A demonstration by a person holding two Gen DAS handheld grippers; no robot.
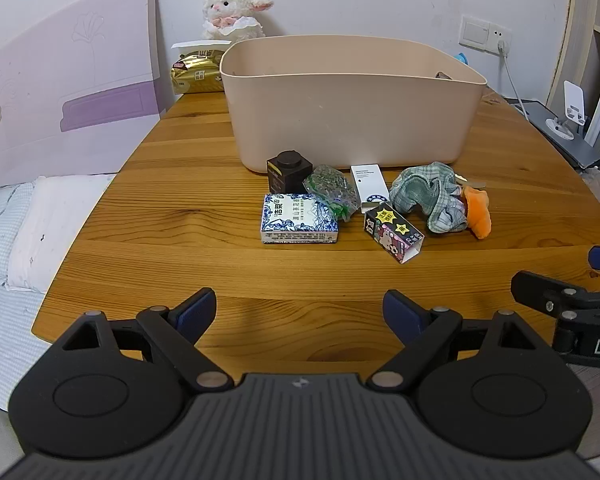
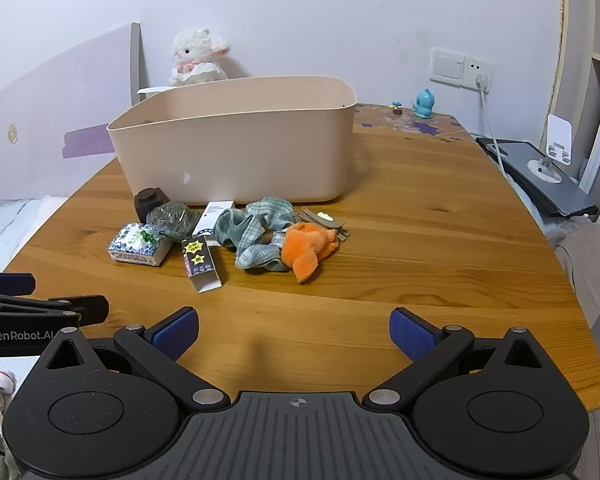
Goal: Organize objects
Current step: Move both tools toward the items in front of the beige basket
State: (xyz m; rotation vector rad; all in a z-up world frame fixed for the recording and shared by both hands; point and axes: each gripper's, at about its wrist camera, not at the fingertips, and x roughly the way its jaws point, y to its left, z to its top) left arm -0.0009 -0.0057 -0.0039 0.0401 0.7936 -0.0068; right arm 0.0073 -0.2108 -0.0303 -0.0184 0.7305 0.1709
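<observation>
I hold both tongs, left (image 1: 299, 312) and right (image 2: 294, 330), spread empty short of the clutter, heaped beside the bin (image 1: 352, 120) for easy loading

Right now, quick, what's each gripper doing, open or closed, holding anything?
Left gripper: open, holding nothing, fingers spread over bare table.
Right gripper: open, holding nothing.

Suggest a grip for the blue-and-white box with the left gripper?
Left gripper is open and nearly in line with it. The blue-and-white box lies flat, long side facing the gripper. Come from above, probably closing across its short width; the green bag touches its far right corner.
</observation>
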